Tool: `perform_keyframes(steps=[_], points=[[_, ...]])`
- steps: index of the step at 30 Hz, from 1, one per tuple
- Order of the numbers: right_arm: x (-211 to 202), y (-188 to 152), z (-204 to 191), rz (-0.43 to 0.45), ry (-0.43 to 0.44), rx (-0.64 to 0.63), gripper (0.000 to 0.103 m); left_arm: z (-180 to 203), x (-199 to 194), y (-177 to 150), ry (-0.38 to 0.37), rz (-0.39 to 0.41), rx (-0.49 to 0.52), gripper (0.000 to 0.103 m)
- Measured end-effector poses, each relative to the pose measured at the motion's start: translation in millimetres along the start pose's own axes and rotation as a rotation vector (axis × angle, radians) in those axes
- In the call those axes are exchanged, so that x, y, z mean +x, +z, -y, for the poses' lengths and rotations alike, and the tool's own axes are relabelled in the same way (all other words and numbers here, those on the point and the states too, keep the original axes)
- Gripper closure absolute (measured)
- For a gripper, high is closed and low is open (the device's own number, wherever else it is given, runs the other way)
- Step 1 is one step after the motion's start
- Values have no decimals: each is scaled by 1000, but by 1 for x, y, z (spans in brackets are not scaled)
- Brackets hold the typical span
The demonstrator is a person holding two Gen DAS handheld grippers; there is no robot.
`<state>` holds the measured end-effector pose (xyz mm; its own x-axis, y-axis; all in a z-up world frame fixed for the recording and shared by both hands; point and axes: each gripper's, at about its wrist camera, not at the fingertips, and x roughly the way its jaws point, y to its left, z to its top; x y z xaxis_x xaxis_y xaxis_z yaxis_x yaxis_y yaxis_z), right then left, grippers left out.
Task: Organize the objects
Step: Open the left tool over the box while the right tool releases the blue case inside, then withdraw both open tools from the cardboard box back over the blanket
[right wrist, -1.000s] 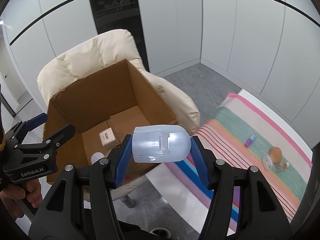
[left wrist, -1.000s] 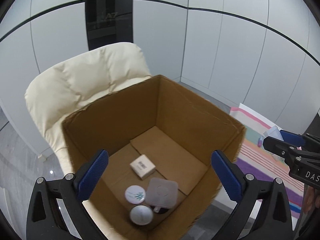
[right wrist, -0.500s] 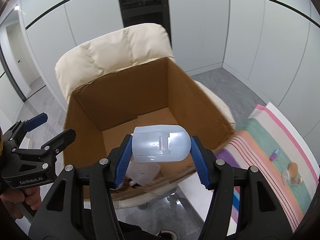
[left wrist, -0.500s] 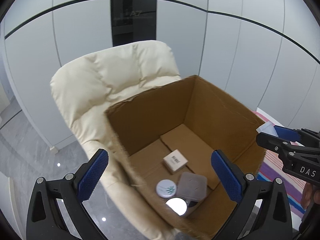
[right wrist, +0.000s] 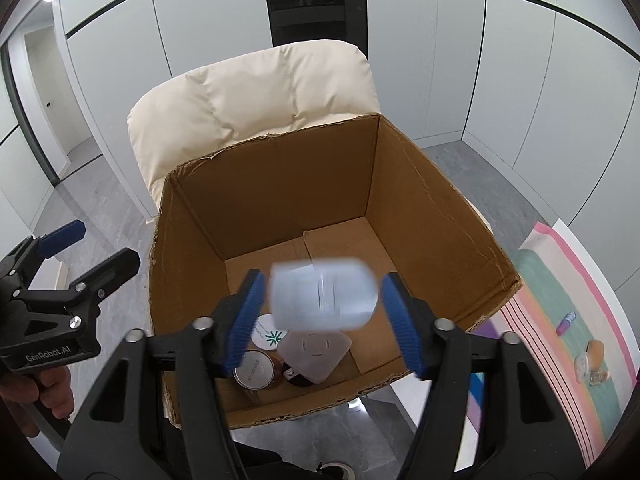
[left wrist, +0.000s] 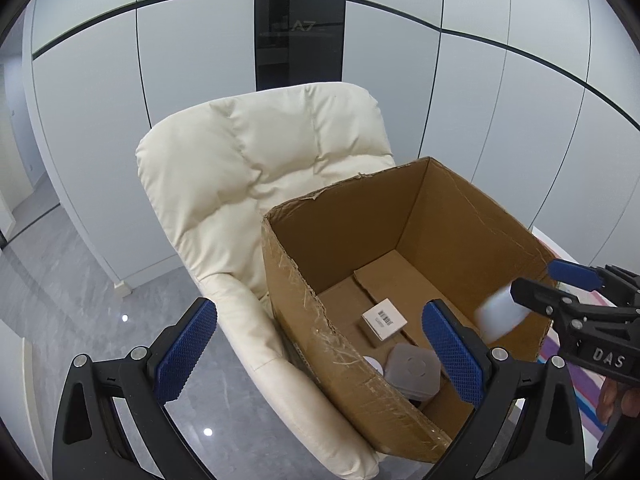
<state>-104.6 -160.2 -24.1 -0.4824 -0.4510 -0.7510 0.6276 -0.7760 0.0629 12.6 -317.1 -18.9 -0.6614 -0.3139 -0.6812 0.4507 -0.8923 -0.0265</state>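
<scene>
An open cardboard box (right wrist: 440,200) (left wrist: 292,280) stands on a cream armchair (left wrist: 248,176). My right gripper (right wrist: 324,308) is open over the box. A pale translucent plastic container (right wrist: 324,296) is blurred between its pads, falling free; it also shows in the left wrist view (left wrist: 500,316). In the box lie a small white carton (left wrist: 383,319), a grey square case (right wrist: 316,350) (left wrist: 412,368), a round white lid (right wrist: 272,334) and a silver-topped jar (right wrist: 254,368). My left gripper (left wrist: 320,352) is open and empty, left of the box's near corner.
A striped rug (right wrist: 568,360) lies to the right with a small purple item (right wrist: 565,323), a brown round item (right wrist: 595,349) and a clear jar (right wrist: 582,363) on it. White wall panels and grey floor (left wrist: 60,288) surround the chair.
My right gripper moved over the box and opened, letting go of the plastic container, which now drops blurred. My left gripper swung left, away from over the box.
</scene>
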Motion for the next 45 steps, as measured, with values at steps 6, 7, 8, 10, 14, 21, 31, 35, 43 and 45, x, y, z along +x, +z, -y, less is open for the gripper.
perform_keyframes(steps=[6, 7, 8, 10, 14, 21, 31, 35, 43, 45], points=[[-4, 1, 11, 20, -18, 28, 10, 9, 2, 0, -6, -1, 9, 0], [-4, 0, 12, 19, -22, 30, 9, 12, 2, 1, -8, 0, 12, 0], [-4, -1, 15, 18, -31, 32, 9, 15, 2, 1, -11, 1, 16, 0], [-6, -2, 20, 22, -62, 31, 8, 22, 3, 3, -20, 2, 22, 0], [-13, -5, 34, 43, -81, 52, 0, 37, 5, 4, -36, 0, 37, 0], [-24, -14, 61, 48, -114, 80, 0, 68, 8, 8, -83, 6, 67, 0], [-41, -29, 102, 52, -158, 136, 0, 115, 6, 9, -142, 12, 111, 0], [-49, -35, 119, 54, -174, 154, 0, 134, 6, 9, -165, 15, 130, 0], [-63, -47, 146, 57, -210, 194, 0, 164, 7, 8, -201, 14, 160, 0], [-65, -50, 152, 56, -216, 205, 0, 171, 7, 8, -210, 14, 167, 0]])
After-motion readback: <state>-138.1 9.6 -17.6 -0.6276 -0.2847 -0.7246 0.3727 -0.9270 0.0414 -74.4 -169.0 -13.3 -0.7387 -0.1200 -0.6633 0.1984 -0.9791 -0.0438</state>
